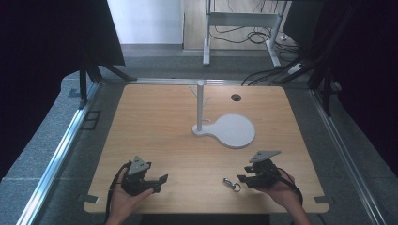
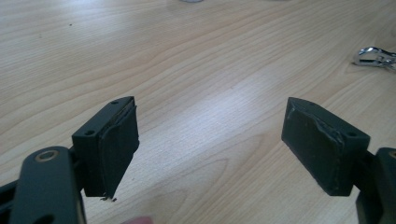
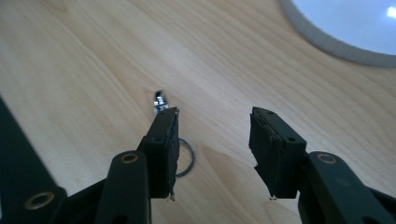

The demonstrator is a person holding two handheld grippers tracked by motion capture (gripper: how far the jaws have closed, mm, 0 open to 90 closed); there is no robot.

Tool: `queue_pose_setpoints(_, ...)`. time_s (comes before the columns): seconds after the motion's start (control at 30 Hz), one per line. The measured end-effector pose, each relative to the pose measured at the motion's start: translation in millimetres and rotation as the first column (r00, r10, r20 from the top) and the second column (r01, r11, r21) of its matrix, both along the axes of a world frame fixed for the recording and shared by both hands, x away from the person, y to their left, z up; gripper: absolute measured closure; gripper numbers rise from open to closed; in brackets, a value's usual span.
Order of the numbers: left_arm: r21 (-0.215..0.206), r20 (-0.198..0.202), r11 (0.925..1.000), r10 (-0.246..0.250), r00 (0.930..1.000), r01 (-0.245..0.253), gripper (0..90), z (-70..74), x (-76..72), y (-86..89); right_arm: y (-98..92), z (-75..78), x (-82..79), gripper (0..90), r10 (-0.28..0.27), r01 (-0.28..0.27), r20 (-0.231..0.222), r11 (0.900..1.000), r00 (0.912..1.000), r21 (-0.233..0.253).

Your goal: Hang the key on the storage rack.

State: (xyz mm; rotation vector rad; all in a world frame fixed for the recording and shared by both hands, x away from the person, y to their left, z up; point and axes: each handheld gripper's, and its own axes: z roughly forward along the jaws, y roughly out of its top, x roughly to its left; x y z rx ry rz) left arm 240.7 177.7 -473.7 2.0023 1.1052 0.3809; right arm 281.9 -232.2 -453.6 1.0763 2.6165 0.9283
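A metal keyring [image 1: 231,183] lies on the wooden table [image 1: 164,122], its long axis running 10 to 4 o'clock, ring end at 4. The right gripper [image 1: 243,178], jaws open, hovers just beside it; the left gripper [image 1: 162,180], well apart at 9 o'clock, also gapes empty.

The counter [image 1: 155,122] is a light wooden top with a visible grain, roughly square, standing on a grey floor [image 1: 42,145]; a round cable hole [image 1: 236,97] sits near its far edge; a white stand [image 1: 225,129] rests right of the middle, its flat round base on the wood and a thin post with small pegs rising upright from the base's left end; a small metal key ring [image 1: 231,183] lies near the front edge, well apart from the stand.
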Motion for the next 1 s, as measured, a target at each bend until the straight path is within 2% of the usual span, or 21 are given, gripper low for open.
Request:
queue_pose_setpoints(0.07,0.005,-0.003,1.0000,-0.006,1.0000,0.006,19.3,1.0,-0.9,-0.3,4.2,1.3,0.3,53.7,0.005,-0.005,-0.022,1.000,0.9998,-0.011)
queue_pose_setpoints(0.1,0.002,-0.005,0.9999,-0.010,0.9999,0.010,19.4,2.0,-1.5,0.0,8.9,1.4,1.5,54.8,0.004,-0.005,-0.029,0.999,0.9996,-0.035)
queue_pose_setpoints(0.17,-0.002,-0.003,0.9999,-0.013,0.9999,0.013,19.4,4.0,-2.4,0.9,10.6,1.5,2.1,55.3,0.009,-0.011,-0.035,0.999,0.9994,-0.041)
queue_pose_setpoints(0.23,-0.006,0.000,0.9999,-0.011,0.9999,0.011,19.5,5.5,-3.1,1.8,18.9,0.9,4.4,56.5,0.032,-0.036,-0.066,0.998,0.9973,-0.059)
queue_pose_setpoints(0.27,-0.007,0.001,0.9999,-0.010,0.9999,0.010,19.5,5.8,-3.2,2.2,18.9,0.9,4.4,56.5,0.032,-0.036,-0.066,0.998,0.9973,-0.059)
queue_pose_setpoints(0.3,-0.006,0.002,0.9999,-0.011,0.9999,0.011,19.5,6.3,-3.5,2.7,24.7,-1.3,6.1,56.7,0.046,-0.052,-0.084,0.996,0.9954,-0.078)
queue_pose_setpoints(0.37,-0.006,0.004,0.9999,-0.011,0.9999,0.011,19.5,6.8,-3.9,2.9,27.0,-2.4,6.6,57.0,0.049,-0.057,-0.090,0.995,0.9947,-0.085)
queue_pose_setpoints(0.5,-0.006,0.008,0.9999,-0.013,0.9999,0.013,19.9,6.9,-4.4,1.9,40.8,-8.7,6.9,59.3,0.087,-0.102,-0.128,0.987,0.9880,-0.121)
queue_pose_setpoints(0.77,0.000,0.004,0.9999,-0.016,0.9999,0.016,19.9,6.1,-4.5,0.2,48.0,-12.3,5.2,62.0,0.107,-0.128,-0.146,0.982,0.9835,-0.140)
queue_pose_setpoints(1.0,0.000,0.014,0.9997,-0.023,0.9996,0.023,20.2,8.7,-7.4,-2.0,52.8,-17.6,4.7,65.6,0.116,-0.145,-0.164,0.973,0.9796,-0.177)
